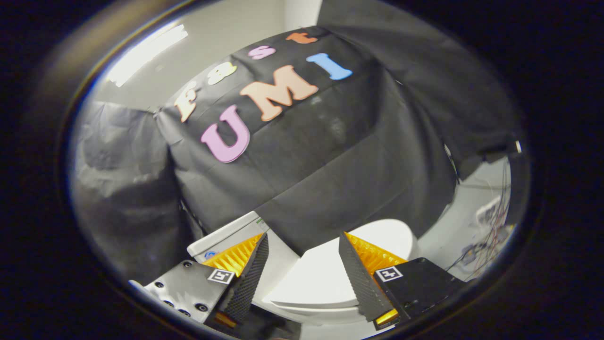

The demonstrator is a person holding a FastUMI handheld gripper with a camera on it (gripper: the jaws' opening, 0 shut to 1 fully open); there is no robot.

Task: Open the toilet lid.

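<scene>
A white toilet stands below the black cloth wall, its white lid (325, 278) lying closed and flat on the seat. The white tank (226, 236) sits behind the left finger. My gripper (303, 242) hovers above the lid with its two fingers spread wide apart. The lid's surface shows in the gap between them, and the lid's front rim (311, 307) lies below the fingers. The dark ribbed pads (351, 269) touch nothing. The view is tilted, so the toilet looks slanted.
Black cloth drapes the booth's back and side behind the toilet. To the right of the toilet is a pale floor or wall area with a tangle of loose cables (490, 226). A bright ceiling light (146, 52) glows far off.
</scene>
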